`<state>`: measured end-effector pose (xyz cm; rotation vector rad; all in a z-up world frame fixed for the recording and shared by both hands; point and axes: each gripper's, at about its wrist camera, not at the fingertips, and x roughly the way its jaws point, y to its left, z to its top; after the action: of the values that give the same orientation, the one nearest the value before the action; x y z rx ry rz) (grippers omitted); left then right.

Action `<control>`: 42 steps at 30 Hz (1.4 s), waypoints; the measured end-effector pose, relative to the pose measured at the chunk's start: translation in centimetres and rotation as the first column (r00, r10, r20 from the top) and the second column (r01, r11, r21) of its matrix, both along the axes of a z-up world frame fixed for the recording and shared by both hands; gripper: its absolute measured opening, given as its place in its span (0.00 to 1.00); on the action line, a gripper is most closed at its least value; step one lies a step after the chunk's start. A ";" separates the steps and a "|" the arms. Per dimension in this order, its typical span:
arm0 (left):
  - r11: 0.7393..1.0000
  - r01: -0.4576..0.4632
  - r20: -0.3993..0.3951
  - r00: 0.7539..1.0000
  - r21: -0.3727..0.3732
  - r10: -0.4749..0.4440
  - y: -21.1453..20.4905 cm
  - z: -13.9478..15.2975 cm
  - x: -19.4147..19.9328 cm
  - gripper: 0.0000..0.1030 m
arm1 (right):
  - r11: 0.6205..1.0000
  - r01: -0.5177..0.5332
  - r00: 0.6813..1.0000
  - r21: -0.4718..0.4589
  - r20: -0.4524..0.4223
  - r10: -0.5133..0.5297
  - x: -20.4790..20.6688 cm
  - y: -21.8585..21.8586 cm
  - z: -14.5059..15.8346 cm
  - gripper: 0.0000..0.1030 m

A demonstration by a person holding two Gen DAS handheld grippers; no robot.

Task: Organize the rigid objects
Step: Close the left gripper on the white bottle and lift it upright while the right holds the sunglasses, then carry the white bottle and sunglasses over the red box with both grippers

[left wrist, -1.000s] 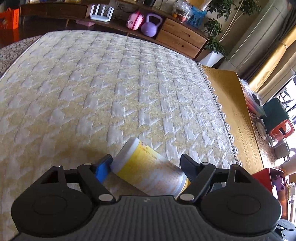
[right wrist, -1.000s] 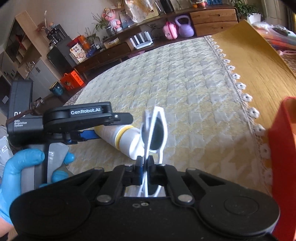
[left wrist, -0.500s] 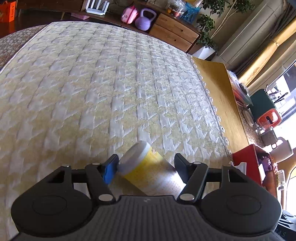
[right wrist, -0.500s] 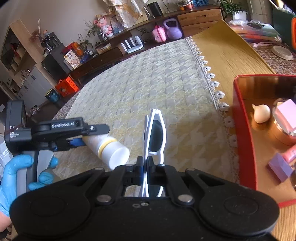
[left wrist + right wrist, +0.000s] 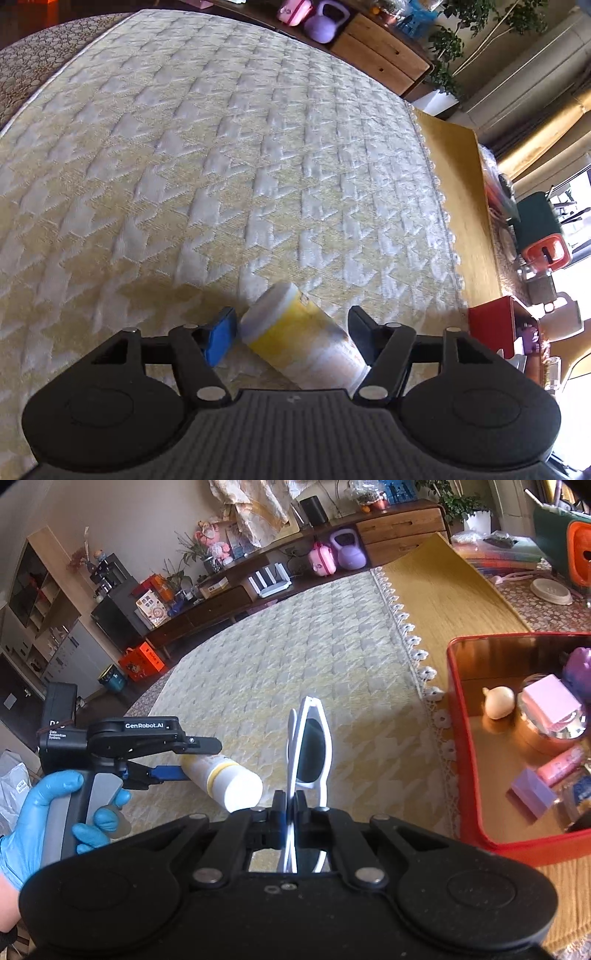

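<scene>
Sunglasses (image 5: pixel 309 753), light, stiff but fragile, sat pinched by the frame in our right jaws, while our left jaws, just reopening slightly, straddled the smooth, light bottle (image 5: pixel 301 341).

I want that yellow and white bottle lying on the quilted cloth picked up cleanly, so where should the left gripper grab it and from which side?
Grip the bottle across its round yellow-labelled body, just behind the white cap, coming down from above. It lies on its side on the cloth, so only its curved flanks are free. The left gripper already straddles it, and its jaws have just been opening slightly; a gap shows beside the blue pad, so the grip looks unfinished.
</scene>
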<state>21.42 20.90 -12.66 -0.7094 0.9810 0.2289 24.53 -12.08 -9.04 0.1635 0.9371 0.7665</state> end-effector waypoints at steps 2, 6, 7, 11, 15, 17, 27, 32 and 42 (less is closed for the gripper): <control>1.000 -0.008 -0.004 1.000 0.002 0.008 -0.4 0.4 0.0 0.76 | 1.000 0.008 1.000 0.004 0.005 -0.008 -0.2 -0.5 0.1 0.03; 0.999 -0.039 -0.030 0.999 0.000 0.039 -1.7 1.0 0.3 0.80 | 1.000 0.017 1.000 0.014 0.016 -0.017 -0.5 -1.6 0.3 0.03; 0.999 -0.043 -0.040 0.998 0.009 0.043 -2.2 1.0 0.4 0.81 | 1.000 0.018 1.000 0.018 0.018 -0.018 -0.5 -1.8 0.3 0.03; 0.999 -0.037 -0.077 0.996 0.024 0.039 -4.8 0.7 1.1 0.81 | 0.999 0.032 0.999 0.027 0.028 -0.033 -0.7 -2.8 0.5 0.03; 0.995 -0.045 -0.117 0.992 0.089 0.056 -7.0 0.2 2.2 0.81 | 0.998 0.051 0.998 0.032 0.030 -0.052 -0.6 -3.9 0.6 0.03; 0.992 -0.070 -0.128 0.988 0.110 0.083 -7.3 -0.2 2.7 0.81 | 0.998 0.056 0.998 0.035 0.033 -0.057 -0.4 -4.4 0.7 0.03; 0.968 -0.090 -0.128 0.984 0.233 0.123 -7.6 -0.4 3.7 0.61 | 0.997 0.065 0.998 0.045 0.024 -0.066 -0.1 -5.4 0.1 0.03; 0.972 -0.055 -0.091 0.993 0.227 0.078 -7.5 -0.1 3.0 0.48 | 0.997 0.069 0.997 0.041 0.026 -0.070 -0.3 -5.6 0.2 0.03; 0.968 0.070 0.016 0.997 0.243 -0.076 -9.3 3.0 0.6 0.47 | 0.995 0.095 0.994 0.039 0.051 -0.097 -1.2 -6.4 1.4 0.03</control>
<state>22.07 11.60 -9.63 -0.4510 0.9339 0.2695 23.33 -18.49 -7.60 0.2175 0.8599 0.6960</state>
